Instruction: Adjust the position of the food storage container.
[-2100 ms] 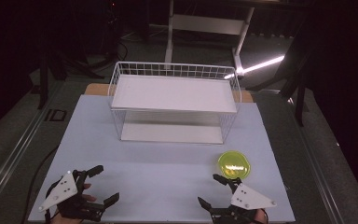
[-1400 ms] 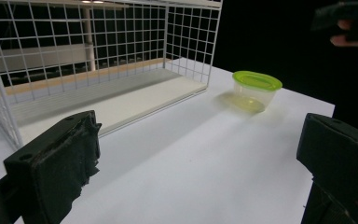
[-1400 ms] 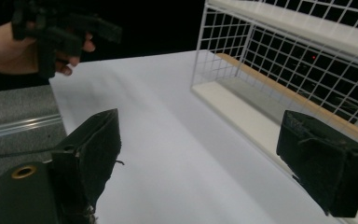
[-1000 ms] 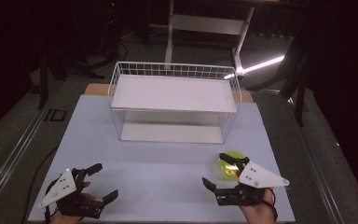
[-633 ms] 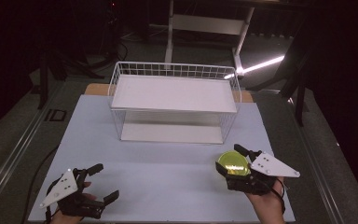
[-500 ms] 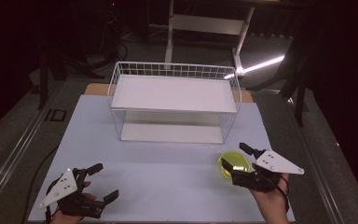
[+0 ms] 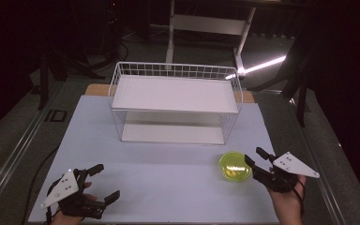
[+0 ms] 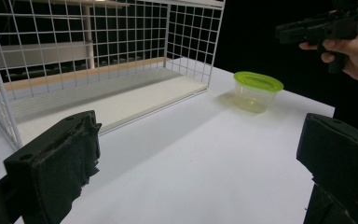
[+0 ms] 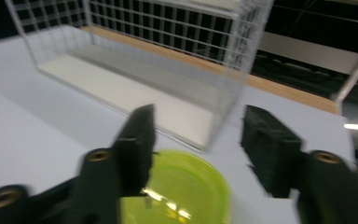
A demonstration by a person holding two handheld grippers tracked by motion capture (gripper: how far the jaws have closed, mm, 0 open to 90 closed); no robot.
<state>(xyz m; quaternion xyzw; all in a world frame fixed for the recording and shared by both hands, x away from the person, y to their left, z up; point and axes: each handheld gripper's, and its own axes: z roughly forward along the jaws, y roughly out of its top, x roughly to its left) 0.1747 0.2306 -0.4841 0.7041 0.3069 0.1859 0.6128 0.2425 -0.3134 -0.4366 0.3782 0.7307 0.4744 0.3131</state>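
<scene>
since a second ago, right gripper (image 7: 257, 158) is sliding right of the lidded green container (image 7: 235, 165) on the table (image 7: 168, 168), jaws just narrowing, half-open, gripping nothing; left gripper (image 7: 104, 182) is resting open.

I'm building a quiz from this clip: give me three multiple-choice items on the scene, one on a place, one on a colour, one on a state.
1. Where does the container stand?
A. on the rack's upper shelf
B. on the table, in front of the wire rack's right end
C. beside the left gripper

2. What colour is its lid?
A. red
B. white
C. yellow-green

3. How is the right gripper?
A. open, by the container
B. shut on the rack
C. lying on the table

Answers: 1 B, it sits on the table near the wire rack. 2 C, the lid is bright yellow-green. 3 A, its jaws stand apart over the lid's edge.
</scene>
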